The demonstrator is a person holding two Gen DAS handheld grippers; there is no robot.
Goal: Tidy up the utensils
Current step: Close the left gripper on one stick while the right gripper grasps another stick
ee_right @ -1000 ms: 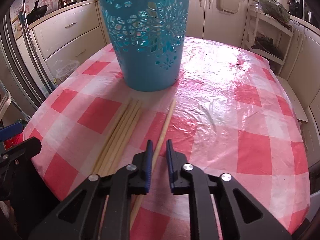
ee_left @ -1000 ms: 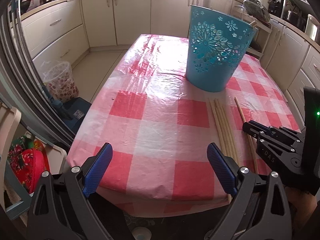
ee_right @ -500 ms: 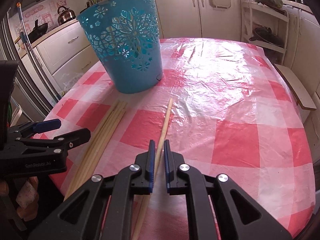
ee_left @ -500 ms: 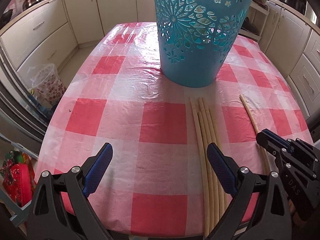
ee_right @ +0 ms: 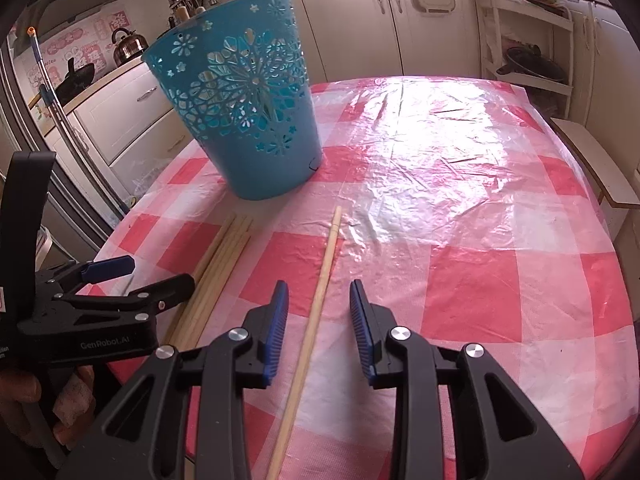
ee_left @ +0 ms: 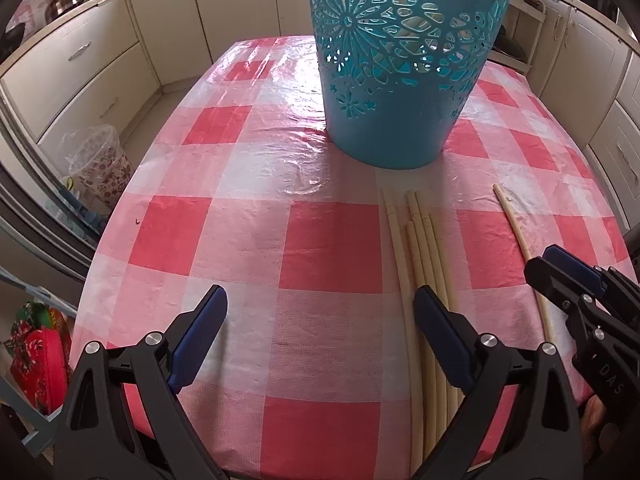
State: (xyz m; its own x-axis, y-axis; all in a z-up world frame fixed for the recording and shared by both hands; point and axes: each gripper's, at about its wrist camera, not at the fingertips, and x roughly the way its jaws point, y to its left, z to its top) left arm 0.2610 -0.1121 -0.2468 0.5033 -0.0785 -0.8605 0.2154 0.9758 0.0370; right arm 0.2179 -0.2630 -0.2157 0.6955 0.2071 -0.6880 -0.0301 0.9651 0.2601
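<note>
A blue cut-out basket (ee_left: 400, 80) (ee_right: 248, 120) stands upright on the red-checked tablecloth (ee_right: 480, 260). In front of it lies a bundle of several pale chopsticks (ee_left: 424, 240) (ee_right: 224, 256). A single chopstick (ee_right: 326, 264) (ee_left: 516, 224) lies apart to their right. My right gripper (ee_right: 318, 288) (ee_left: 560, 268) straddles that single stick; its jaws are opening and the pads stand clear of it. My left gripper (ee_left: 320, 304) (ee_right: 148, 274) hovers wide, its jaws closing slightly, over bare cloth, with its right finger above the bundle's left edge.
Cream cabinets ring the table. On the floor at left stand a plastic-lined bin (ee_left: 96, 160) and a red bag (ee_left: 36, 360). A white shelf rack (ee_right: 528, 60) and a wooden bench (ee_right: 592, 168) sit beyond the table's right edge.
My right jaws, shut a second ago, have parted around the single chopstick. The left gripper has moved forward over the table towards the bundle, and the basket looms nearer in its view.
</note>
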